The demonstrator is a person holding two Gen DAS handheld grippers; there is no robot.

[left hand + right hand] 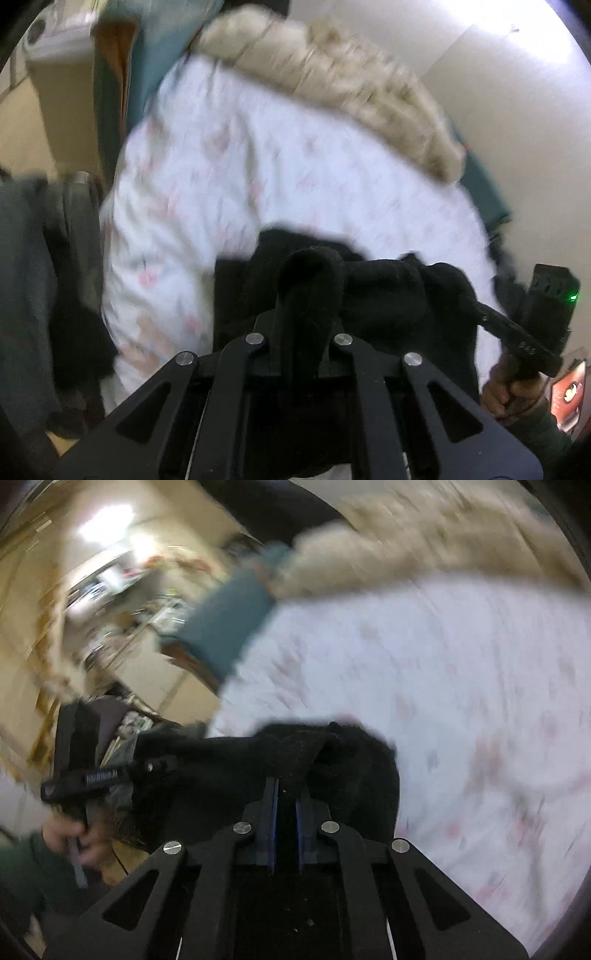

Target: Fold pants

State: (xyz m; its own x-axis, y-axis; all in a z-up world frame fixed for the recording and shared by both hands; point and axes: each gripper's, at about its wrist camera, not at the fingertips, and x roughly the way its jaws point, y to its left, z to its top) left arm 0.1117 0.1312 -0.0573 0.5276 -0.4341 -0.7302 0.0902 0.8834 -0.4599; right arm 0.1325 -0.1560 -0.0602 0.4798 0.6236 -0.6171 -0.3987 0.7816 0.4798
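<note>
Both claws, left claw [297,295] and right claw [286,786], pinch soft black fleece pants [388,295] tight; keep the edge straight over the white flowery bed [277,166].

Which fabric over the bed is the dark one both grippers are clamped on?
The black pants, bunched up nearest the cameras. The white floral bedsheet lies flat beneath them, and the fluffy beige blanket sits further back.
</note>
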